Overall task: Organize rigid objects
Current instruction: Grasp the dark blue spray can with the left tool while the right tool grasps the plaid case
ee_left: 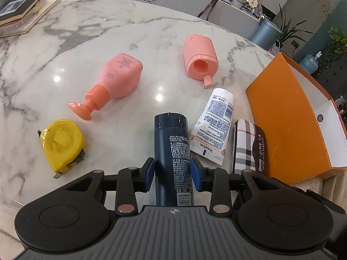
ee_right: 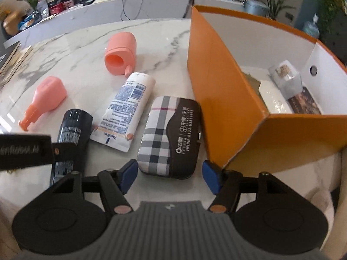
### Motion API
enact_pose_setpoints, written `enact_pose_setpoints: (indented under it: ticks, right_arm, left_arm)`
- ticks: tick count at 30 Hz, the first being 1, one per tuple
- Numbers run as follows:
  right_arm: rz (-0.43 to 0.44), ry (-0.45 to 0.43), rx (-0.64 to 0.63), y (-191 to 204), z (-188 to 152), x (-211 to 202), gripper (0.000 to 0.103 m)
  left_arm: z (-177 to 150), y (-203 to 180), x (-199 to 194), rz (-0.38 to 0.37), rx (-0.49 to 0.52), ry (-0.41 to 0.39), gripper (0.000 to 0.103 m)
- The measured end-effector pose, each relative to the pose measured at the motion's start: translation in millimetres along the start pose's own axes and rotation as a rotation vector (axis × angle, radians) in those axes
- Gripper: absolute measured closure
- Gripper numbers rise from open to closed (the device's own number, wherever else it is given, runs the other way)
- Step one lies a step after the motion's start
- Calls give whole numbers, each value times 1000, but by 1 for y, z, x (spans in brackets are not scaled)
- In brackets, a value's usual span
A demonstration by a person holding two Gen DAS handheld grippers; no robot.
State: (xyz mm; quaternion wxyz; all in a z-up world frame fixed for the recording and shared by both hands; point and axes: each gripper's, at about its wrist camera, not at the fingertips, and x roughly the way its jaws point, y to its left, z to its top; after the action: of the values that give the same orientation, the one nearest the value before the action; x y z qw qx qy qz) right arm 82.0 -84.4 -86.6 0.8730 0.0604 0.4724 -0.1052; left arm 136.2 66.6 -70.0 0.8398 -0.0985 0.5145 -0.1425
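Orange cardboard forms the open box point(ee_right: 227, 99), the landmark for all positions below; it stands at the right edge of the marble table point(ee_left: 130, 32), and its white interior holds a few flat packets too indistinct to identify. Just beside the box's near left wall lies a plaid case point(ee_right: 167, 136) with a dark brown panel printed in white lettering; whether case and wall touch cannot be told. Next outward from the box, a white Vaseline tube point(ee_right: 128, 110) lies flat, its crimped end toward the cameras. Beyond it is a dark blue bottle point(ee_left: 172, 151), clamped between the blue pads of the left gripper point(ee_left: 172, 170), whose jaws are closed narrowly against its sides. Farther from the box lies a pink pump bottle point(ee_left: 115, 80) on its side, pump head toward the camera, and well apart from the box sits a yellow tape measure point(ee_left: 61, 144). A second pink bottle point(ee_left: 200, 59), lying with its open mouth toward the cameras, rests behind the tube, on the table's far side. The right gripper point(ee_right: 170, 176) hovers at the near end of the plaid case, jaws spread wide and gripping nothing; the case's end lies between, but clear of, the pads.
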Motion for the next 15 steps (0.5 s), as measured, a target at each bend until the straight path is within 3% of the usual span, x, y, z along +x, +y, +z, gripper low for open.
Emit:
enact_pose_setpoints:
  ticks: [8, 9, 10, 15]
  right_arm:
    - [19, 75, 99, 1, 14, 18, 27]
    - [14, 77, 100, 2, 16, 20, 29]
    - [4, 80, 94, 3, 17, 21, 38]
    - [43, 97, 14, 2, 19, 20, 40]
  left_arm:
    - [0, 3, 0, -23, -9, -1, 63]
    - [0, 3, 1, -24, -8, -1, 63]
    - [0, 3, 1, -24, -7, -1, 63]
    - [0, 4, 1, -29, -11, -2, 63]
